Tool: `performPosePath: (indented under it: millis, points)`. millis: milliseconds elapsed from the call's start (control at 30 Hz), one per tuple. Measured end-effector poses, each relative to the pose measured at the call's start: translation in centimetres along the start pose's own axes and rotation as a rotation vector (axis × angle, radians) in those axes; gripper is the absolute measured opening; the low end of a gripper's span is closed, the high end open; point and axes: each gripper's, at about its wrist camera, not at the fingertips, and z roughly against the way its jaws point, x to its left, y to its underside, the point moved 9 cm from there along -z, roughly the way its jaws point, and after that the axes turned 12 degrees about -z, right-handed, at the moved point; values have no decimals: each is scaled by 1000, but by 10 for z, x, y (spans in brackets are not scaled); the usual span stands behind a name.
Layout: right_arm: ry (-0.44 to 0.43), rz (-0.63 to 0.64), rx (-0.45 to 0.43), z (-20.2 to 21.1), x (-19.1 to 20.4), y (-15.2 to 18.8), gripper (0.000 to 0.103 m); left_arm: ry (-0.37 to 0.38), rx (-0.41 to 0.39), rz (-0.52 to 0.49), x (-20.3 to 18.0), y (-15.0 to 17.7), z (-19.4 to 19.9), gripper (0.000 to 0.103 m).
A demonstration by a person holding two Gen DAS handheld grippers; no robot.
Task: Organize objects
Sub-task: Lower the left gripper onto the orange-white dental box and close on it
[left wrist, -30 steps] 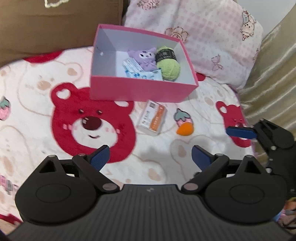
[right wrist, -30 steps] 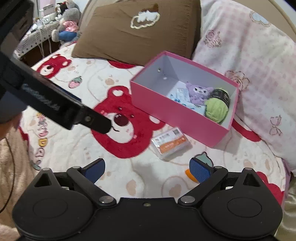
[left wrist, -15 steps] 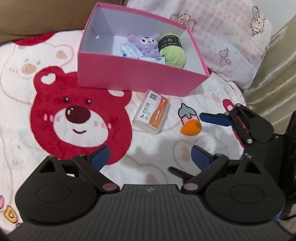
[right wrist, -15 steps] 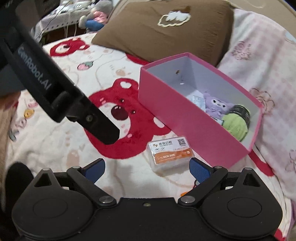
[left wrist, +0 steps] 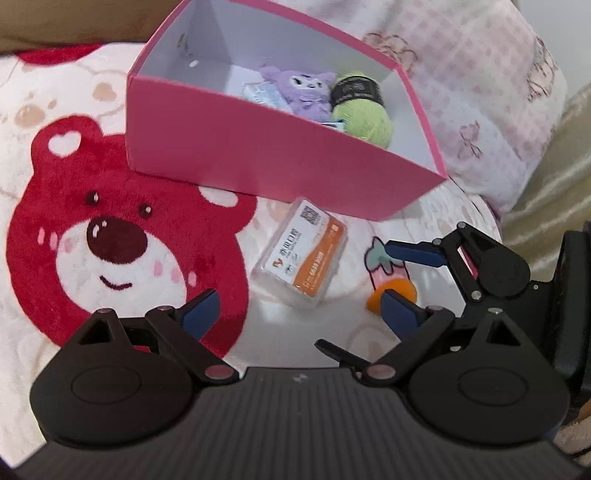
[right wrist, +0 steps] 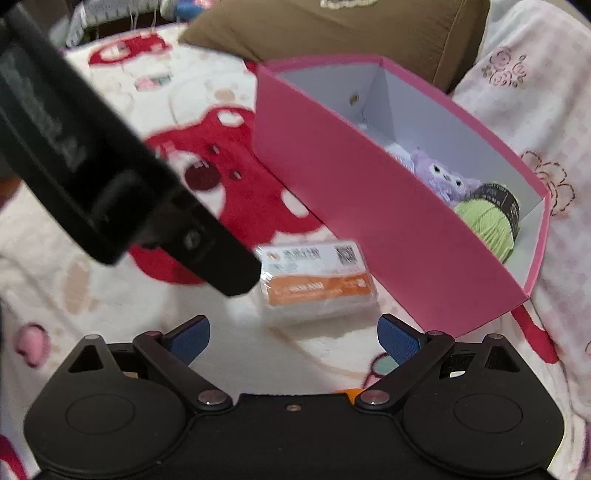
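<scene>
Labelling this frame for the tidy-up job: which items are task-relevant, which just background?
Task things:
- pink box
- purple plush, green yarn, blue packet, already inside
- orange-labelled packet, loose on the blanket
- orange sponge, loose

Background:
- bear blanket
- brown pillow
- pink pillow

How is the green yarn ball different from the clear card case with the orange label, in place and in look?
The green yarn ball lies inside the pink box, beside a purple plush toy; the clear card case lies outside on the bear blanket, just in front of the box. The yarn ball is round and soft-looking with a black band; the card case is flat, rectangular and printed. Neither is held by any tongs.
</scene>
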Motion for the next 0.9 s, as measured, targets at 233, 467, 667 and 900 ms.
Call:
performPosePath:
  millis: [233, 467, 667, 900]
  points:
    - [-35, -11, 16, -14, -12, 0, 99, -1, 9, 39, 16, 7, -24, 92]
    - [-21, 23, 78, -42, -20, 4, 99, 9, -4, 56, 20, 10, -42, 81]
    - [-46, 59, 82, -51, -21, 0, 99, 16, -29, 92, 21, 12, -53, 76]
    - [-66, 42, 76, -63, -19, -7, 102, 35, -60, 127, 27, 9, -56, 63]
